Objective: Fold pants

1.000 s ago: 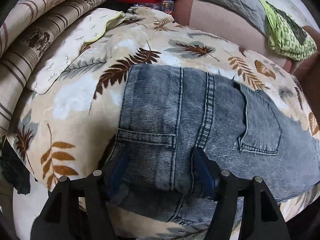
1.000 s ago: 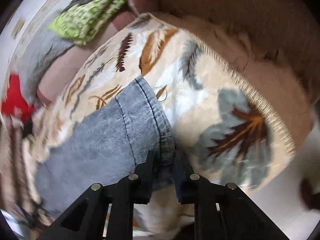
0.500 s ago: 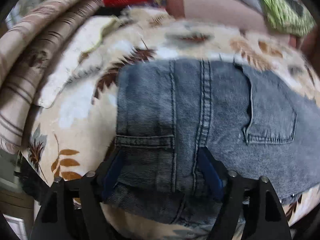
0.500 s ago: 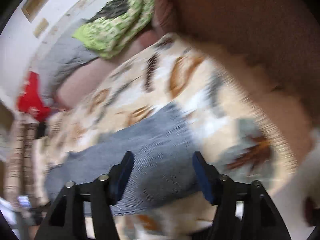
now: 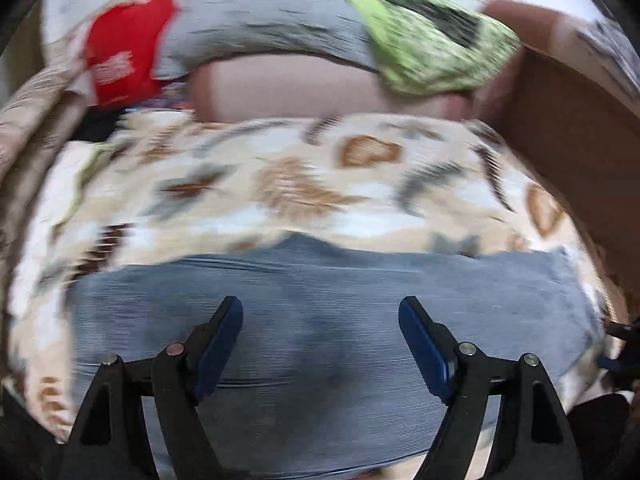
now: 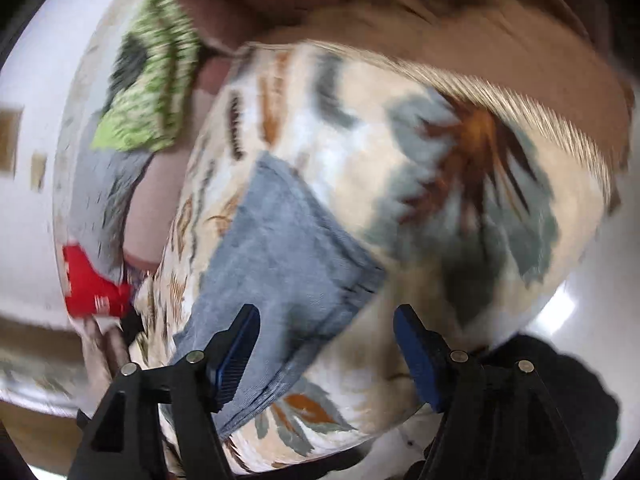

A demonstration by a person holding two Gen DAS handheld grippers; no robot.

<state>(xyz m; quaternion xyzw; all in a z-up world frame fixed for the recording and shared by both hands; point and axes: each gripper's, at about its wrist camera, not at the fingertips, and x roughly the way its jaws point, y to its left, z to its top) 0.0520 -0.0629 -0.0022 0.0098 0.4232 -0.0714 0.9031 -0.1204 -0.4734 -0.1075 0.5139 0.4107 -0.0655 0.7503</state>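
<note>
The jeans (image 5: pixel 320 312) lie flat on the leaf-print blanket (image 5: pixel 280 184) covering the couch. The left gripper (image 5: pixel 320 320) hangs above them with jaws wide apart, holding nothing. The right gripper (image 6: pixel 326 330) stands spread over the jeans' end, empty too.

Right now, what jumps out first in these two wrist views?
The grey-blue jeans lie across the near part of a cream leaf-print blanket, running under the open left claw. In the right wrist view, the open right claw hangs over their end, gripping nothing. Behind, a lime-green cloth and a red bag sit against the back, both blurred.
</note>
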